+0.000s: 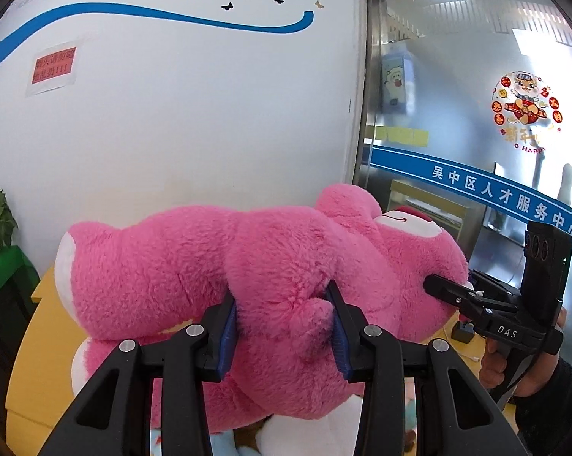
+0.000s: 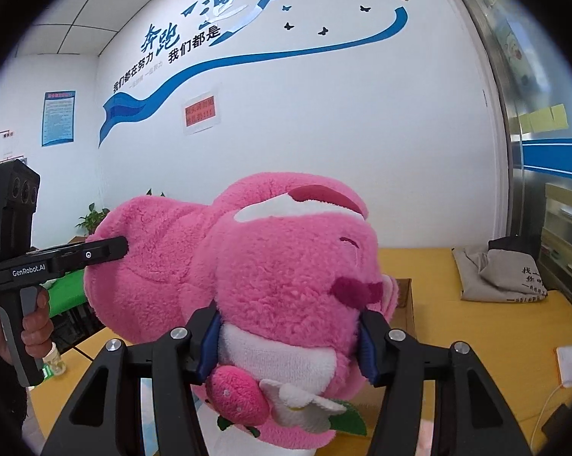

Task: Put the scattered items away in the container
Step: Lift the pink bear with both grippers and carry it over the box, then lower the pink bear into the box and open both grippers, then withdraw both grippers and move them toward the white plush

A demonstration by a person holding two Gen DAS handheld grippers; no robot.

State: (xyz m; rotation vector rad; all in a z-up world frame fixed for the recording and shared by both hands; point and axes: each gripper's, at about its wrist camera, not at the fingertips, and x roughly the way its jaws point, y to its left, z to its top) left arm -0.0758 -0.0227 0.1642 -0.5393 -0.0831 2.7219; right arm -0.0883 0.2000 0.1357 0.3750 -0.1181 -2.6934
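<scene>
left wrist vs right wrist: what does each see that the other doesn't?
Left wrist only: the bear's white-soled feet and the frosted glass door. Right wrist only: the bear's face, the strawberry on its chest, a grey bag and a cardboard box. Both: the pink plush bear, held off the yellow table by the left claw and right claw.

Plush bear (image 1: pixel 217 266) above table (image 1: pixel 39 361), btwn both hand-held grippers; bag (image 2: pixel 502 277) at right.
</scene>
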